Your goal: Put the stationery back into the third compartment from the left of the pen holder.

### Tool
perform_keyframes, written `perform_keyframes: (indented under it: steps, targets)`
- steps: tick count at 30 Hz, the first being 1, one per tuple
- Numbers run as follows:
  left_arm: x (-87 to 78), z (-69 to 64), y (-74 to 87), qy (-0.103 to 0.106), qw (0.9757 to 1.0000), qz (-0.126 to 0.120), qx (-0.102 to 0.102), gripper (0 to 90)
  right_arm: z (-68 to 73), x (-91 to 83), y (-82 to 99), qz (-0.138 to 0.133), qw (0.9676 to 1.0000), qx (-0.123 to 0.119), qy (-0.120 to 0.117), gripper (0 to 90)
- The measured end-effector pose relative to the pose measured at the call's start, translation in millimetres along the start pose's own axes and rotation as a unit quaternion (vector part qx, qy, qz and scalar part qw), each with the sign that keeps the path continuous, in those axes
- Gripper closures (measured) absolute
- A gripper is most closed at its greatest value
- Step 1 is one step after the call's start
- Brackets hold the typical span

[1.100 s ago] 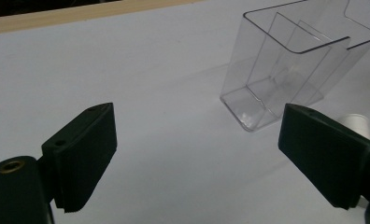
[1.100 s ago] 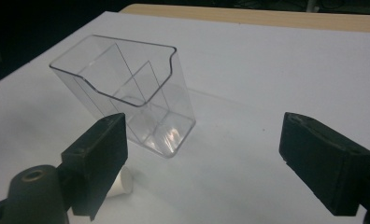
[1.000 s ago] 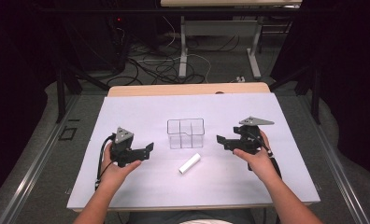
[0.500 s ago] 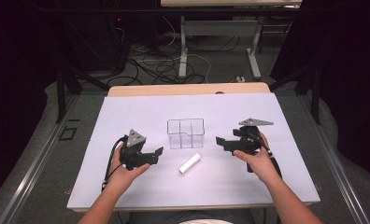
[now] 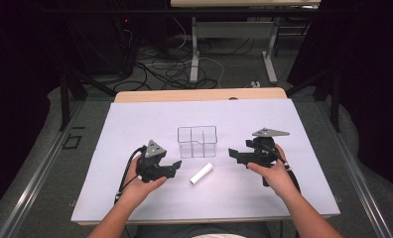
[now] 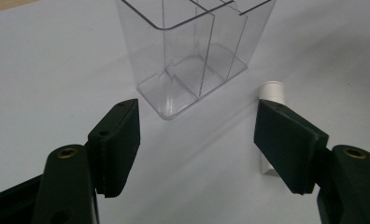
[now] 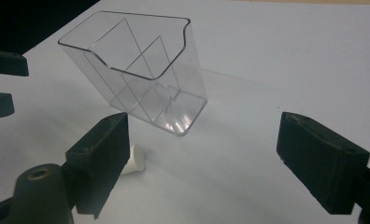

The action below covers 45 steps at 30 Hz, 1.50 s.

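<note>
A clear plastic box with inner dividers (image 5: 197,141) stands upright in the middle of the white sheet. In front of it lies a small white tube (image 5: 201,174). My left gripper (image 5: 176,168) is just left of the tube and points right at it. Its jaws have just been closing but stay apart, with nothing between them. In the left gripper view the tube (image 6: 272,91) lies partly behind the right jaw of the gripper (image 6: 197,140), and the box (image 6: 197,51) stands beyond. My right gripper (image 5: 234,155) is open to the right of the box (image 7: 141,65), with the tube (image 7: 136,161) by its left jaw.
The white sheet (image 5: 135,124) covers a wooden table whose far edge (image 5: 199,94) shows behind it. Dark floor with cables and table legs lies beyond. The left gripper's jaws (image 7: 1,79) show at the left edge of the right gripper view.
My left gripper has moved right, closer to the white tube, and its jaws stand narrower than before. The right gripper, the box and the tube have kept their places.
</note>
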<state>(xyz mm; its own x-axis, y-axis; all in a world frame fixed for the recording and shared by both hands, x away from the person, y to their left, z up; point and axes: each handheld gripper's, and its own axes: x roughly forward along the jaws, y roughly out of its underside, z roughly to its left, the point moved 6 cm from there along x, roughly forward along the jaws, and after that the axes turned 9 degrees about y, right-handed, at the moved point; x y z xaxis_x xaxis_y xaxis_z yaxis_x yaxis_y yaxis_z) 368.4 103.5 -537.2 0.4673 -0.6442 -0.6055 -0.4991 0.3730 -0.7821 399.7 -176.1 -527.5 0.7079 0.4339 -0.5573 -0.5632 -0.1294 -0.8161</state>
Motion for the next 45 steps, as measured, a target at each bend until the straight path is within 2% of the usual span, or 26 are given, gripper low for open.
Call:
perform_keyframes:
  steps: [4, 11, 16, 22, 29, 31, 42, 45]
  targets:
    - [4.2, -4.2, -0.2, 0.003, 0.9999, 0.013, 0.001, 34.4, 4.4, 2.0, 5.2, 0.003, 1.0, -0.003, -0.001, 16.9]
    - [16.1, -15.2, 1.8, 0.027, 0.9991, 0.03, 0.007, 37.7, 6.8, 4.8, 10.3, 0.013, 0.9999, -0.002, -0.003, 16.9]
    - [24.5, -19.5, 6.0, 0.036, 0.9981, 0.05, 0.003, 40.1, 6.6, 6.2, 14.1, 0.021, 0.9998, -0.004, -0.001, 16.5]
    - [32.7, -26.4, 5.5, 0.046, 0.997, 0.063, -0.005, 43.7, 4.6, 7.3, 16.0, 0.024, 0.9997, -0.001, 0.001, 15.7]
    - [41.0, -33.2, 5.1, 0.05, 0.9955, 0.08, -0.012, 48.6, 1.7, 7.4, 17.5, 0.028, 0.9996, 0.006, 0.006, 14.8]
    - [43.3, -34.5, 4.5, 0.05, 0.995, 0.086, -0.008, 49.5, 1.3, 7.4, 17.9, 0.029, 0.9995, 0.011, 0.007, 14.8]
    - [53.5, -40.6, 4.8, 0.054, 0.9906, 0.125, -0.012, 55.1, 0.6, 8.3, 19.8, 0.035, 0.9993, 0.013, 0.007, 14.8]
    - [56.1, -41.6, 4.0, 0.057, 0.9898, 0.129, -0.02, 55.8, 0.1, 8.5, 19.9, 0.035, 0.9993, 0.014, 0.006, 14.8]
